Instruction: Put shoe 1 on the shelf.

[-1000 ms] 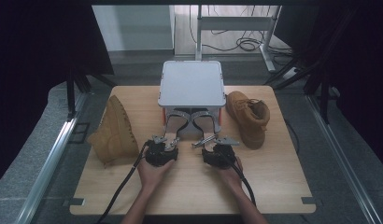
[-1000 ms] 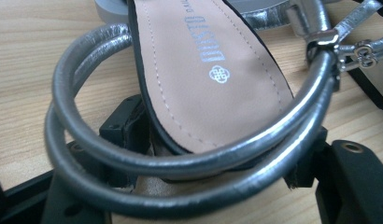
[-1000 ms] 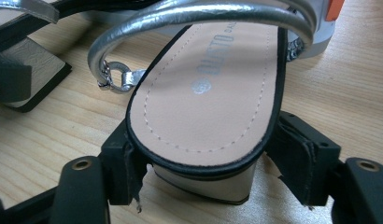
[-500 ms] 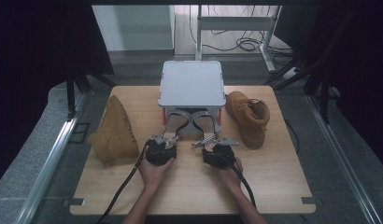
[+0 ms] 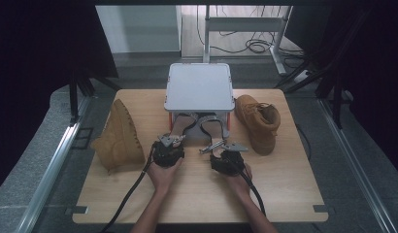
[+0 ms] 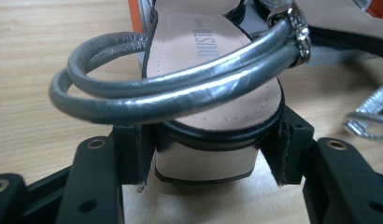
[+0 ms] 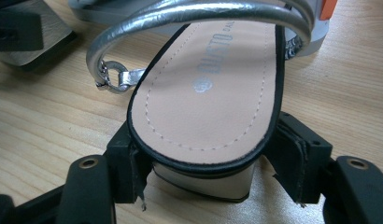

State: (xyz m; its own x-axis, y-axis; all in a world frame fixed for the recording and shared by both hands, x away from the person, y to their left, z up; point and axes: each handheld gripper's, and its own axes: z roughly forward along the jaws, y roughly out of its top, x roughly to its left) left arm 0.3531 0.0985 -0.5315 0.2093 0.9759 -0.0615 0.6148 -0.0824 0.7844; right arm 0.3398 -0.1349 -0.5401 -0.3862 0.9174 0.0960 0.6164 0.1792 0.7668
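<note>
Two silver-strapped sandals lie heel-first toward me in front of a grey box (image 5: pixel 199 87). My left gripper (image 5: pixel 174 137) holds the left sandal (image 5: pixel 184 124) by its block heel. Its jaws have just been closing, and in the left gripper view the pads (image 6: pixel 133 156) press both sides of the heel (image 6: pixel 203 163) under the looped straps (image 6: pixel 180 93). The left gripper (image 6: pixel 206 158) is shut on that heel. My right gripper (image 5: pixel 217 144) (image 7: pixel 206 172) grips the heel of the right sandal (image 5: pixel 212 127), whose tan insole (image 7: pixel 213 93) shows between the jaws.
A tan boot (image 5: pixel 120 136) lies on its side at the table's left. A second tan boot (image 5: pixel 257 121) stands upright right of the box. The box rests on orange corner legs over the sandals' toes. Bare wood (image 5: pixel 202 199) stretches toward me.
</note>
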